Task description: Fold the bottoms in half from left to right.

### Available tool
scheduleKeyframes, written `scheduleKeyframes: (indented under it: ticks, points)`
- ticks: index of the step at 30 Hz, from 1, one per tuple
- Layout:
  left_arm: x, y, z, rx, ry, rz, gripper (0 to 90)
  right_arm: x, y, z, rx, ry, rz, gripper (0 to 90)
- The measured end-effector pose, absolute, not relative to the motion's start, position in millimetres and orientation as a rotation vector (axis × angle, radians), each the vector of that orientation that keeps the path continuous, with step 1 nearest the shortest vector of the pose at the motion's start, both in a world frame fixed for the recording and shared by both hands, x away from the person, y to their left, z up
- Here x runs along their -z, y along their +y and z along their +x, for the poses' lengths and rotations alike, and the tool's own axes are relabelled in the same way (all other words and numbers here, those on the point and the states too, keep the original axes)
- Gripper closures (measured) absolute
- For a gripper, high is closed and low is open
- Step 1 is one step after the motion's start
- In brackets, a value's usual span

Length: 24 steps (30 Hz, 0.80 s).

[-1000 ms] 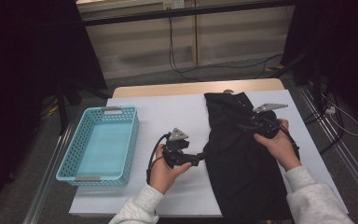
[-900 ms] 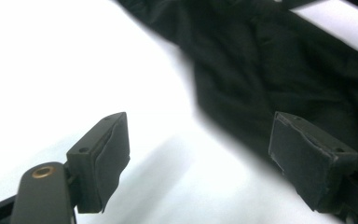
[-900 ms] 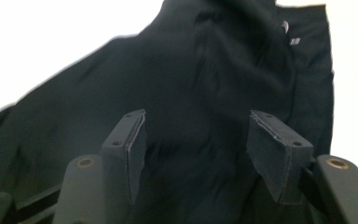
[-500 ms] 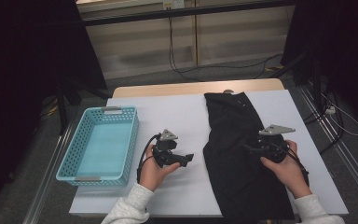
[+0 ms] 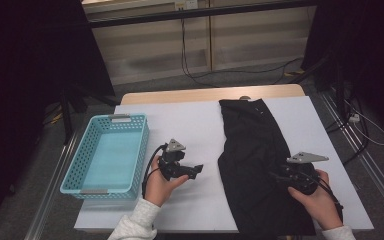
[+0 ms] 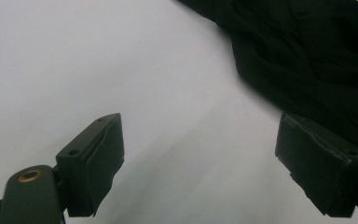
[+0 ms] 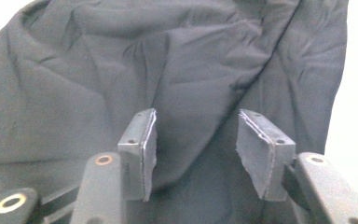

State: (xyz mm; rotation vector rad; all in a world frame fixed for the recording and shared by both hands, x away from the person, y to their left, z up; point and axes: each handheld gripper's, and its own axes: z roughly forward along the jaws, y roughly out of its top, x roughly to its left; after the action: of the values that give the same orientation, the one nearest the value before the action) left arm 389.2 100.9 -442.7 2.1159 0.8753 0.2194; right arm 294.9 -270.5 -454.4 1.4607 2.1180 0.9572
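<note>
Both of your hands have drawn back toward your edge of the table [image 5: 190, 120] over the last second: your right hand has come down off the upper part of the black garment [image 5: 252, 150] to its lower right portion, and your left has slid back and a little toward the basket.

Your left tongs [image 5: 198, 171] sit over bare white table surface between the turquoise basket [image 5: 75, 170] and the garment, pointing at the cloth. In the left gripper view [image 6: 200, 163] their jaws are spread wide with nothing between them, and the garment's edge lies just past the far jaw.

Your right tongs [image 5: 276, 176] rest over the garment near its right side, pointing across the cloth. In the right gripper view [image 7: 193, 149] the jaws stand apart with wrinkled dark fabric [image 7: 177, 70] beneath and beyond them; they pinch nothing.

The garment lies stretched lengthwise on the right half of the table, from the far edge to the near edge. The basket stands at the left edge, well apart from the cloth.
</note>
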Motion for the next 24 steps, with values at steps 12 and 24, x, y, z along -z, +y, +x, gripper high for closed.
scheduleKeyframes:
  ticks: [12, 24]
  points:
    - [441, 102, 386, -0.24, 0.853, 2.128, 15.8, 450, -256, 280, -0.975, 2.128, 1.44, 43.4]
    - [439, 107, 388, -0.229, 0.879, 2.105, 15.8, 454, -264, 277, -0.965, 2.117, 1.439, 87.9]
